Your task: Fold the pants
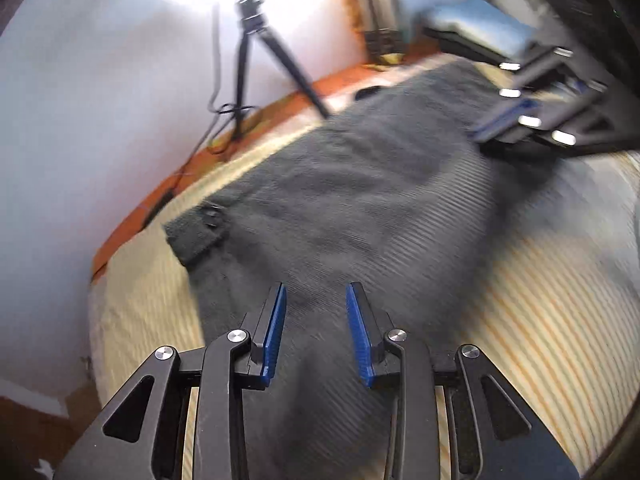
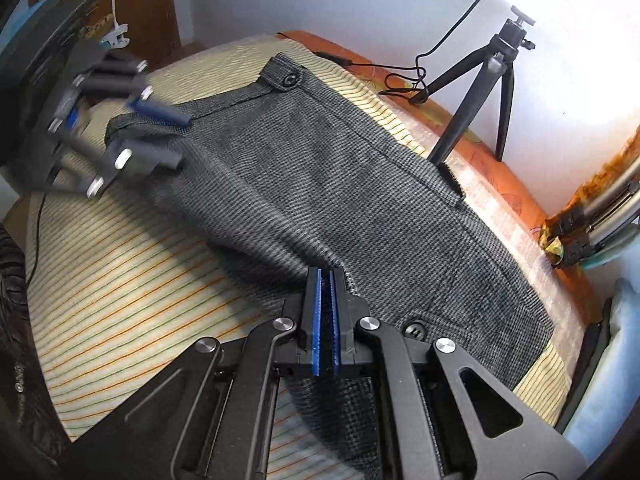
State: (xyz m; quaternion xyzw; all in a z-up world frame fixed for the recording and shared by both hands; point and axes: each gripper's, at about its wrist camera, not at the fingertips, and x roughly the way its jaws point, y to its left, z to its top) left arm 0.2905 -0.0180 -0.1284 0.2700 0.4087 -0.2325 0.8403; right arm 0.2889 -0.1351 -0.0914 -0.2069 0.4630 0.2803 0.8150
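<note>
Right wrist view: the right gripper [image 2: 326, 280], at the lower centre of the frame, is clamped tight on a fold of the pants [image 2: 360, 184], pinching dark fabric between its blue pads [image 2: 317, 320]. The pants lie spread across the striped bed cover [image 2: 120, 272], filling the middle of the frame, with the waistband button tab [image 2: 286, 78] at the upper centre. The left gripper [image 2: 176, 136], blurred at the upper left, has its fingers astride a raised edge of cloth; whether they press on it cannot be told here. In the left wrist view the left gripper's jaws stand partly apart over the fabric, apparently positioned to take the second hold a fold needs. A tripod [image 2: 492, 92] stands at the upper right, clear of the work.
</note>
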